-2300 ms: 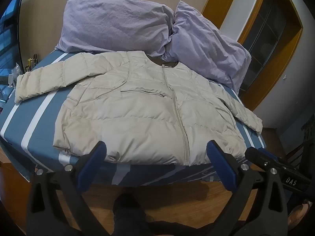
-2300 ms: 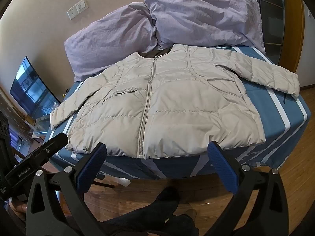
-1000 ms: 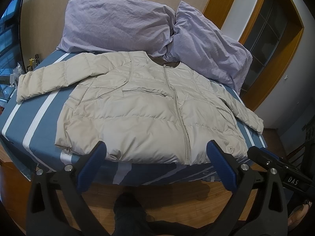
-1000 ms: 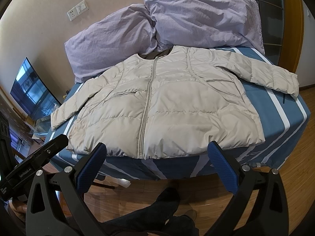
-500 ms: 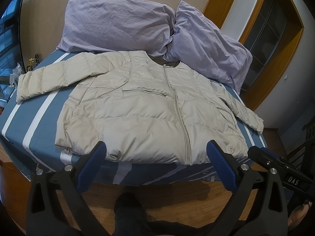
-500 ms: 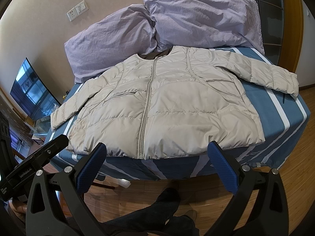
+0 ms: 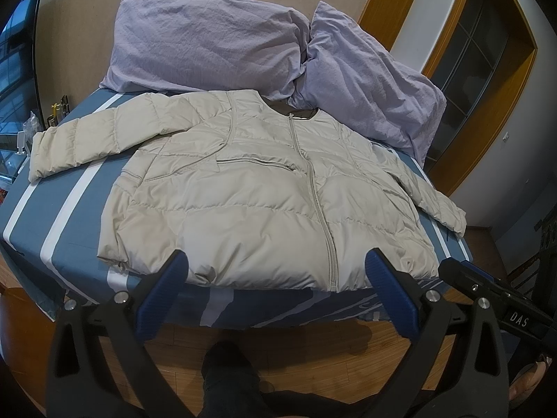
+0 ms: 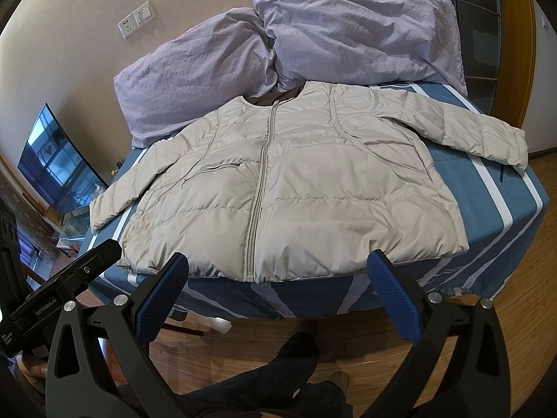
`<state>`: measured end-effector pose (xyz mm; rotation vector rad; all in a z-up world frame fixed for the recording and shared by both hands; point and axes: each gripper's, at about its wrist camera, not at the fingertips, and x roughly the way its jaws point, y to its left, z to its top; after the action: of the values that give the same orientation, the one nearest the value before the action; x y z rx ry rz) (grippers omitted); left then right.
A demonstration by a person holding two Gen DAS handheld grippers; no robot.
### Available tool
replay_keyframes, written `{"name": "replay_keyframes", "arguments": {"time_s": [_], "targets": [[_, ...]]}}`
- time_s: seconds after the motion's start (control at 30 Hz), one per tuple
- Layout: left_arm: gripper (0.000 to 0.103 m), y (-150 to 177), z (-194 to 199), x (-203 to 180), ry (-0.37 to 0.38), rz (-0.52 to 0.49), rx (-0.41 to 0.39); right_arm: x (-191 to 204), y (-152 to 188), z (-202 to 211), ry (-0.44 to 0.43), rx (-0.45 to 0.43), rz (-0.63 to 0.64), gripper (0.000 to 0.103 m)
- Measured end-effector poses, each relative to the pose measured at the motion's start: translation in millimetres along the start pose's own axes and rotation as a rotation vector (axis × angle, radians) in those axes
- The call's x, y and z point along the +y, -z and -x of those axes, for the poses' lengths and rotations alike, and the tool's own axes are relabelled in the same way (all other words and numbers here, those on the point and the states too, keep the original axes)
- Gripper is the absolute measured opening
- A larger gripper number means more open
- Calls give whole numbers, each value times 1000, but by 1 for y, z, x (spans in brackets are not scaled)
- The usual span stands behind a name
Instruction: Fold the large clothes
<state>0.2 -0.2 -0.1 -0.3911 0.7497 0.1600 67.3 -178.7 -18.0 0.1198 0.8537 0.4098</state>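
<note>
A beige quilted puffer jacket lies flat, zipped and front up on the bed, both sleeves spread out; it also shows in the right wrist view. Its hem lies at the bed's near edge. My left gripper is open and empty, held just in front of the hem. My right gripper is open and empty, also in front of the hem. The right gripper's body shows at the lower right of the left wrist view, and the left gripper's body at the lower left of the right wrist view.
The bed has a blue sheet with white stripes. Two lilac pillows lie at its head. A dark screen stands to the left. A wooden door frame is on the right. The person's leg is over the wooden floor.
Both grippers have drifted only slightly; the jacket sits a touch differently in the frames. Nothing was taken hold of or let go.
</note>
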Motion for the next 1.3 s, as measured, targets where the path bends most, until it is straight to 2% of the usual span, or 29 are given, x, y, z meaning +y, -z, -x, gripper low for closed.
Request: {"name": "replay_keyframes", "arguments": {"time_s": [0.73,0.93,1.1,1.3], "targets": [[101,-1,-5,4,-3,7,9,-1,-4,-4,-3,6,-11,102],[101,-14,-19,9,-20,19,24,-12,-23,-15,-2,-4,-23,102],[101,-27,-37,23,-55,56,44,-41,-52,-30,56,-29,-83,102],[101,-49,-69,32,-131,31,70,-120,-92,-56,171,-21,-265,102]]}}
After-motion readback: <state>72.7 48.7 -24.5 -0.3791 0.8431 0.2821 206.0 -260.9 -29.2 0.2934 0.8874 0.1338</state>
